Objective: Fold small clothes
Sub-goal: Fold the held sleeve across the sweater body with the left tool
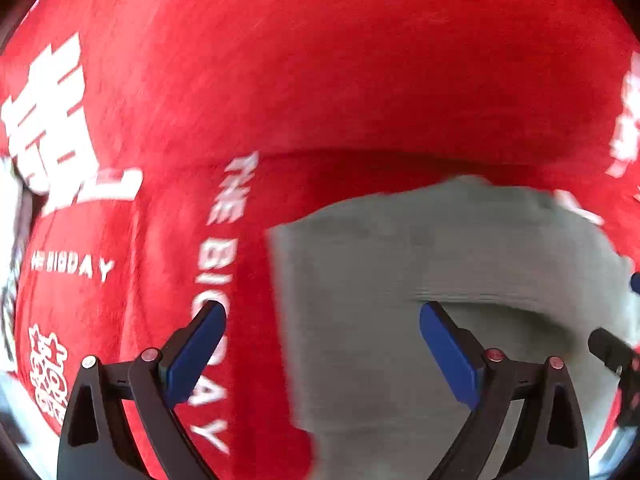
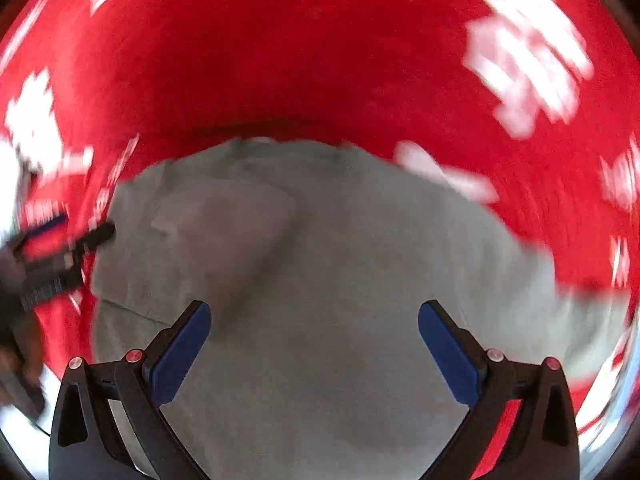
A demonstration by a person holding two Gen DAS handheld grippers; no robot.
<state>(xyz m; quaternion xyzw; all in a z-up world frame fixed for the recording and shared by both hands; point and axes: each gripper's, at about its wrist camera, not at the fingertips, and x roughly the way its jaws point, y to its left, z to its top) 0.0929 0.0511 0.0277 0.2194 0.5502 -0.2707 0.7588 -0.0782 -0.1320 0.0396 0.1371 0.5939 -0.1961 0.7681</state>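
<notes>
grey garment blurred, edges cut off, red cloth lettering smeared

My left gripper had black angular finger arms with triangular cut-outs, long blue pads on their inner faces, and small round red and silver fasteners at the linkage joints near the bottom of the frame. My right gripper was built alike: black arms, blue pads, the same red and silver fasteners by the lower corners.

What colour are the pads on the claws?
Blue pads, on black arms; clearest in the right wrist view.
</notes>
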